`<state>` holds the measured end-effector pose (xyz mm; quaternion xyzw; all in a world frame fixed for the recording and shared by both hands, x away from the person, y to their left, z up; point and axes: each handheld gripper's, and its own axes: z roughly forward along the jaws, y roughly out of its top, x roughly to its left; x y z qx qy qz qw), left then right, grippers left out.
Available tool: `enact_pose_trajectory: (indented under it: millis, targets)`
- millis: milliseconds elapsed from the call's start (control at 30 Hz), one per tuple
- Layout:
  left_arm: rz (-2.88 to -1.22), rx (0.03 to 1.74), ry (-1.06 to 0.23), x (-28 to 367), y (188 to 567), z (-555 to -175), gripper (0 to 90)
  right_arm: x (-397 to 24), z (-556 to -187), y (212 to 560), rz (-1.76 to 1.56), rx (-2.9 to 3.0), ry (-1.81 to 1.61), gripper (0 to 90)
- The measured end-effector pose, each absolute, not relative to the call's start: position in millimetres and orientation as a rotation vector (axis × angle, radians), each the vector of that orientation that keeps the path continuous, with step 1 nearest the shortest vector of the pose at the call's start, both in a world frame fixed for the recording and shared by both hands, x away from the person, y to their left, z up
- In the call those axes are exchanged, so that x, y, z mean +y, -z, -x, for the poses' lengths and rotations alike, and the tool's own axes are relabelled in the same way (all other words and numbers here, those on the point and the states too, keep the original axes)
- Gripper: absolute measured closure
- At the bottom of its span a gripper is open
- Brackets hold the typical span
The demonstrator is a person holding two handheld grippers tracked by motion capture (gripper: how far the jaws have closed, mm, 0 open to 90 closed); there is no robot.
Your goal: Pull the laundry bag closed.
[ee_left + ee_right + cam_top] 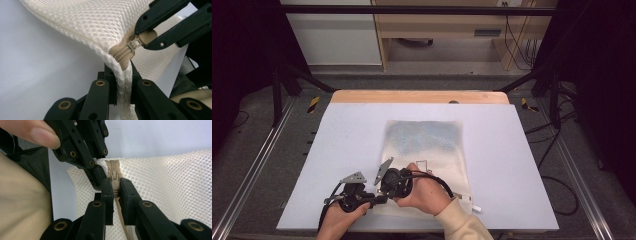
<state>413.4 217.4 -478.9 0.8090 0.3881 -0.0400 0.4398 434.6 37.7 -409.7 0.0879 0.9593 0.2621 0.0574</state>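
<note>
Holding the mesh bag (pixel 424 145) flat on the table (pixel 337 135), the left gripper (pixel 123 82) is shut tight on its corner edge so it cannot slide; the right gripper (pixel 115 192) pinches the zipper pull (pixel 114 185), ready to tug it along

We hold the left hand-held gripper (pixel 379 199) low at the near edge, jaws pinched together, our left hand (pixel 343 220) wrapped under it. Just beside it, the right hand-held gripper (pixel 115 191) is also clamped tight, our right hand (pixel 424 195) gripping it, sleeved forearm angling in from below.
</note>
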Motion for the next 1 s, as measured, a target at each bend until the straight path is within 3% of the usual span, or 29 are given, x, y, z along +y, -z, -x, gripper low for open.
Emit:
enact_pose_trajectory:
  millis: [300,733,800,1000]
  targets:
    - [-2.004,0.969,0.077,218,476,-413,84.3,39,-434,413,-0.27,2.914,-0.769,82.3]
    - [-1.909,0.971,0.142,225,471,-413,84.3,34,-436,417,-0.29,2.904,-0.59,82.3]
    - [-1.94,0.974,0.079,230,467,-414,84.3,30,-440,420,-0.321,2.909,-0.601,82.3]
    - [-1.949,0.982,0.081,230,468,-414,84.3,22,-444,421,-0.349,2.926,-0.656,82.2]
